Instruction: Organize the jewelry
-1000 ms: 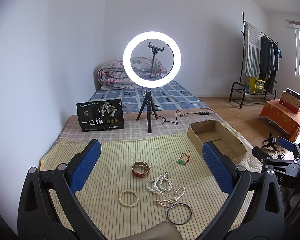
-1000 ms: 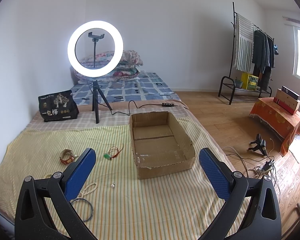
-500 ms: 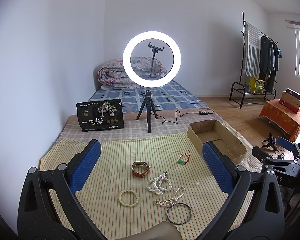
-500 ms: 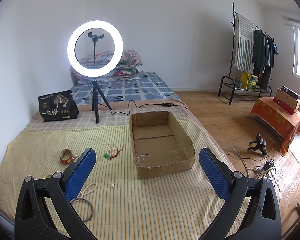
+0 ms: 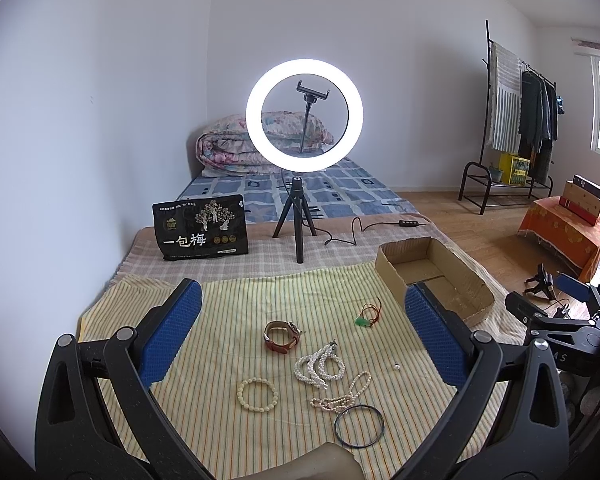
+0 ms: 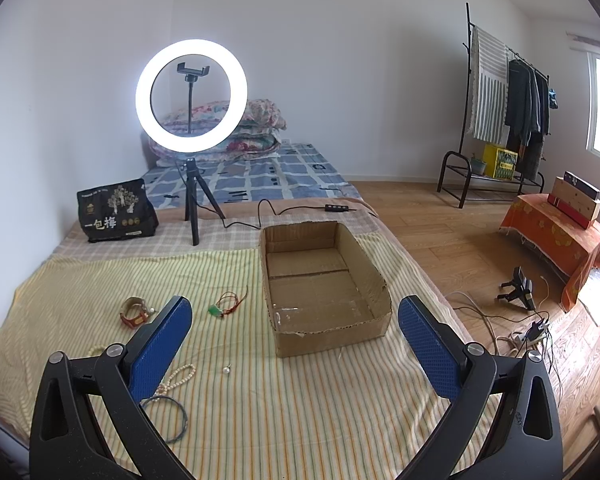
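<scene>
Nothing has moved since a second ago: our left gripper (image 5: 302,328) and right gripper (image 6: 294,342) hover spread wide, empty. The jewelry, brown watch (image 5: 281,337) nearest, lies ahead between our left fingers; we should lower onto one piece, then carry it right to the cardboard box (image 6: 324,280).

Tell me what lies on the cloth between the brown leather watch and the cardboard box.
In the left wrist view, a red cord with a green pendant lies between the watch and the cardboard box; the rest is bare striped cloth.

Jewelry pieces (image 5: 319,366) on the cloth (image 5: 236,304), cardboard box (image 5: 434,278) to their right
</scene>
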Motion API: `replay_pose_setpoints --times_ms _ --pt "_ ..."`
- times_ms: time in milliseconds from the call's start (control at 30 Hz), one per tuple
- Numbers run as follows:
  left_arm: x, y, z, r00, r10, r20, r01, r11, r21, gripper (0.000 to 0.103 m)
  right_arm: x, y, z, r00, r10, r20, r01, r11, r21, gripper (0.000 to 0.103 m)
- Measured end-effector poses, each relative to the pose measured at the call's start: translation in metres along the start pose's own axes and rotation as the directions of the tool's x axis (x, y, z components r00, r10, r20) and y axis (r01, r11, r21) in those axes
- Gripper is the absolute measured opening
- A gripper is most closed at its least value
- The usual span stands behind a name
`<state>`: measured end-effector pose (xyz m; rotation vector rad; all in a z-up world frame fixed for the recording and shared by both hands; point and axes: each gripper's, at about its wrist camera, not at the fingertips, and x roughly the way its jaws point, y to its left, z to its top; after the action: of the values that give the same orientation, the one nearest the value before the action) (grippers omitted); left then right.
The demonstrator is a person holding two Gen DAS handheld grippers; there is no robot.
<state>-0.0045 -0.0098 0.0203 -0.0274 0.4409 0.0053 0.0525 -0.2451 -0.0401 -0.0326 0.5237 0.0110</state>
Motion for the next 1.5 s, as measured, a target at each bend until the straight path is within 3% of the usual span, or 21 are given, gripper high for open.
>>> replay_pose_setpoints --times_ms 300,667,833,900,1033,1133,1333,1400,1500 --pt "0.018 0.025 0.007 0.998 0.030 -0.051 -0.032 0.999 -0.040 0.103 0.005 0.005 -0.008 1.000 0.009 -0.014 -0.009 1.000 -0.029 0.102" --pt "0.064 0.067 -0.004 0.985 0.073 -0.157 -0.084 0.995 -0.061 0.103 0.028 0.028 -0.022 0.990 0.116 -0.080 -0.127 0.981 -0.145 0.102" --pt "0.083 0.072 -0.019 0.975 0.035 -0.218 -0.050 0.997 -0.061 0.103 0.040 0.043 -0.035 0.973 0.159 -0.169 -0.193 0.958 -0.210 0.102" --pt "0.095 0.072 -0.026 0.965 -0.003 -0.263 -0.019 0.997 -0.078 0.097 0.048 0.049 -0.042 0.962 0.167 -0.217 -0.216 0.950 -0.224 0.102" --pt "0.117 0.065 -0.041 0.934 -0.068 -0.350 0.035 0.994 -0.102 0.082 0.062 0.061 -0.059 0.926 0.191 -0.324 -0.278 0.928 -0.247 0.102" --pt "0.131 0.056 -0.052 0.902 -0.111 -0.418 0.069 0.991 -0.114 0.073 0.075 0.067 -0.071 0.882 0.222 -0.417 -0.338 0.913 -0.228 0.101" --pt "0.169 0.050 -0.074 0.796 -0.233 -0.558 0.138 0.968 -0.208 0.052 0.103 0.071 -0.095 0.766 0.281 -0.579 -0.420 0.900 -0.118 0.074" --pt "0.182 0.048 -0.080 0.765 -0.255 -0.591 0.144 0.963 -0.229 0.051 0.111 0.070 -0.102 0.723 0.312 -0.617 -0.442 0.894 -0.066 0.061" --pt "0.193 0.044 -0.086 0.739 -0.264 -0.619 0.151 0.961 -0.230 0.047 0.123 0.070 -0.109 0.673 0.337 -0.659 -0.454 0.891 -0.008 0.048"
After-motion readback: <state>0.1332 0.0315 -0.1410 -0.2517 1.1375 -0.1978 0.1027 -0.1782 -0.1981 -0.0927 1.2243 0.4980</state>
